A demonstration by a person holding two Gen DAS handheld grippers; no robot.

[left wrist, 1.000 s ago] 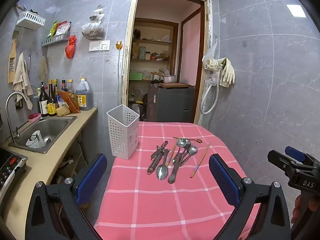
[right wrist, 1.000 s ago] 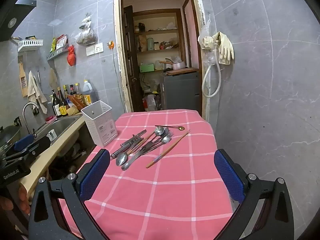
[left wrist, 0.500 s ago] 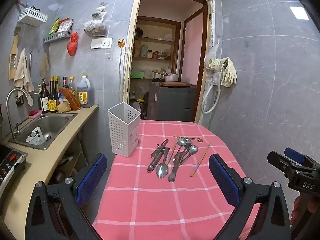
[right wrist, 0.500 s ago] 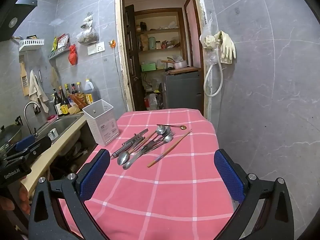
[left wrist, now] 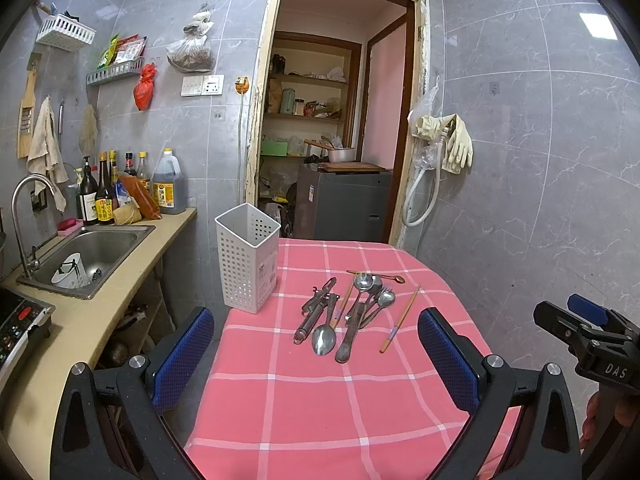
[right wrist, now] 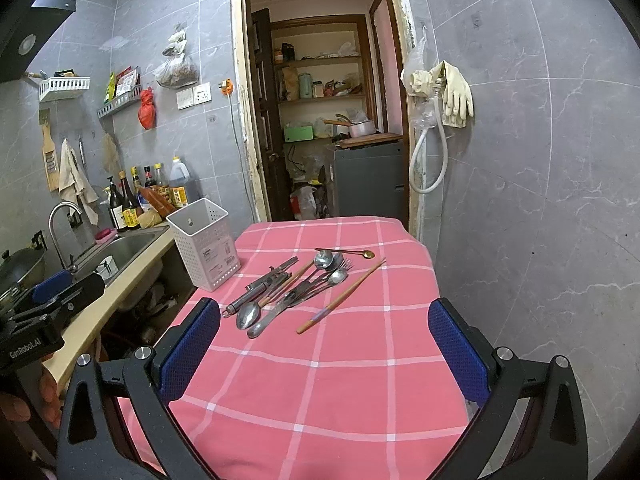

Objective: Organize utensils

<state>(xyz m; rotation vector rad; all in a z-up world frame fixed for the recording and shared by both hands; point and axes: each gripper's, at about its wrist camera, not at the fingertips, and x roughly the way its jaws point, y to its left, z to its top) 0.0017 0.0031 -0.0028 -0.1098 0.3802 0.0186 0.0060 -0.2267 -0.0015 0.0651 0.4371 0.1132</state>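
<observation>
Two grippers, the left gripper [left wrist: 316,356] and right gripper [right wrist: 324,346], gape wide and empty low in frame. Mid-frame on the pink checked tablecloth [left wrist: 320,400], the utensil pile [left wrist: 348,312] lies with handles pointing lower left, beside the white perforated holder [left wrist: 248,258].

A pink checked cloth covers the desk [left wrist: 320,400], where a heap of metal utensils [left wrist: 348,312] lies beside a lone chopstick [left wrist: 400,318]. A white perforated holder [left wrist: 248,258] stands upright at the desk's left edge. The left tongs [left wrist: 316,356] hover wide apart, holding nothing.
</observation>
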